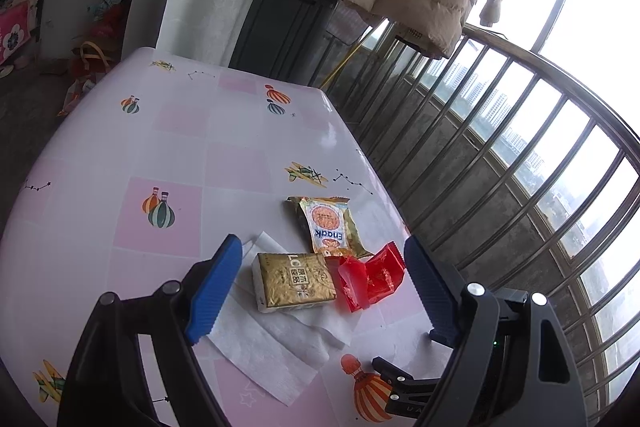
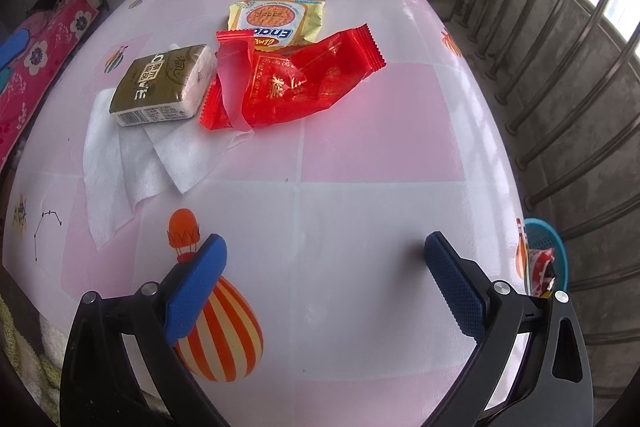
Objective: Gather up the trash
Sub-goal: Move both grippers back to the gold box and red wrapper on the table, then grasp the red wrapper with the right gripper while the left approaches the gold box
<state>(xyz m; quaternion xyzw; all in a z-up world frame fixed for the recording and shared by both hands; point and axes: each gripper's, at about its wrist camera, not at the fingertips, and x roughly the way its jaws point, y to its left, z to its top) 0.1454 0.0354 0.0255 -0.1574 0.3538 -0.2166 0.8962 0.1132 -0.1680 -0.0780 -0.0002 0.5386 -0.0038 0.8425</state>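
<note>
Pink tablecloth (image 2: 360,147); red wrapper (image 2: 296,83) looks light, crinkly, slippery, so pinch its crimped edge w/ right gripper (image 2: 324,291). Both my jaws wide open, empty; left gripper (image 1: 320,291) too

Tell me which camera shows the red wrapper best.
The right wrist view: the red wrapper lies fully exposed, with its torn flap and gold print visible. The left wrist view shows it smaller and crumpled, between the open left gripper's fingers.

Tissue pack (image 2: 164,85) on napkin (image 2: 120,163), wrappers (image 2: 304,83) just beside, on table (image 2: 360,207)
</note>
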